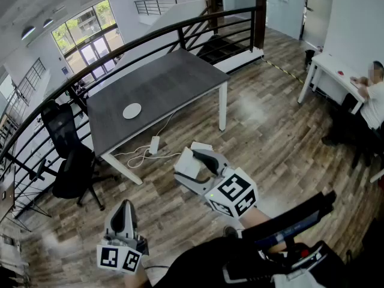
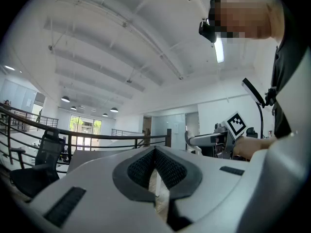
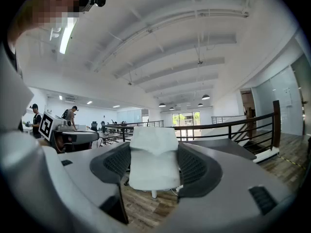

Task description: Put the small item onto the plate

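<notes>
A small round white plate (image 1: 132, 110) lies near the left end of a dark grey table (image 1: 174, 80), some way ahead of me. My right gripper (image 1: 189, 164) is held in the air over the wooden floor, short of the table, and is shut on a small white item (image 1: 187, 167). In the right gripper view the white item (image 3: 154, 165) fills the gap between the two dark pads (image 3: 114, 164). My left gripper (image 1: 124, 205) hangs lower at the left, its jaws together and empty; its dark pads (image 2: 167, 168) meet at the tip.
A black office chair (image 1: 69, 155) stands left of the table. A white power strip (image 1: 153, 144) with cable lies on the floor under the table's near edge. A black railing (image 1: 180, 32) runs behind. A person (image 1: 375, 104) sits at a white desk (image 1: 333, 68) at the right.
</notes>
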`<state>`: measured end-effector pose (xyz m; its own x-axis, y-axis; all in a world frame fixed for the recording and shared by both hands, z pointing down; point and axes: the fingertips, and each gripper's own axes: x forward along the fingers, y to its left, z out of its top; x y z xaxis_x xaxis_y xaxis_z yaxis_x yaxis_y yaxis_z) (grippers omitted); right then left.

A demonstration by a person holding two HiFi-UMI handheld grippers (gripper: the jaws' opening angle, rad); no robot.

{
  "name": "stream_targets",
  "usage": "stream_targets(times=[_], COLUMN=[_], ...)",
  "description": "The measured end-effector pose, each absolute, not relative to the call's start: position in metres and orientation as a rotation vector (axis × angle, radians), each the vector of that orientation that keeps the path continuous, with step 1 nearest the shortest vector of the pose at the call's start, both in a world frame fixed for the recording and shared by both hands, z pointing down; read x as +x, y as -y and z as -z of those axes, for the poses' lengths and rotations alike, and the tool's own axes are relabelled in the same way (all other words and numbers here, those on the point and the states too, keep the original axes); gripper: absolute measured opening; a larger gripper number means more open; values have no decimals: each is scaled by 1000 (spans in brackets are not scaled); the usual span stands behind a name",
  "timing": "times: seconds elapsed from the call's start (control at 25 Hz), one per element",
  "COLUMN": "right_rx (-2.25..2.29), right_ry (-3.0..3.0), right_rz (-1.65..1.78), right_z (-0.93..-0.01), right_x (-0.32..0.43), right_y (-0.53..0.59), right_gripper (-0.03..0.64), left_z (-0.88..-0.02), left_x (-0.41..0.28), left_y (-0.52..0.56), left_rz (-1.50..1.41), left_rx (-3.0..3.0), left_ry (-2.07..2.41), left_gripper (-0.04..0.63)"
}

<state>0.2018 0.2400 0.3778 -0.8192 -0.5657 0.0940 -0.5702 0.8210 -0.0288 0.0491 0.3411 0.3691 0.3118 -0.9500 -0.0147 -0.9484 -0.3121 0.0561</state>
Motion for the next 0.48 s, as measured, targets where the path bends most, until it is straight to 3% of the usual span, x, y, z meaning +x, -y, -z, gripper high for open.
stream_targets(times=[0.48], right_rx=[980], right_ry=[2914], right_rz=[-90], right_z=[-366], right_x=[191], right_y=[-255], right_gripper=[310], left_z=[-384], left_x=[32], left_y=[-358], left_rz=[65], left_rx=[2505], left_ry=[1813], left_gripper=[3])
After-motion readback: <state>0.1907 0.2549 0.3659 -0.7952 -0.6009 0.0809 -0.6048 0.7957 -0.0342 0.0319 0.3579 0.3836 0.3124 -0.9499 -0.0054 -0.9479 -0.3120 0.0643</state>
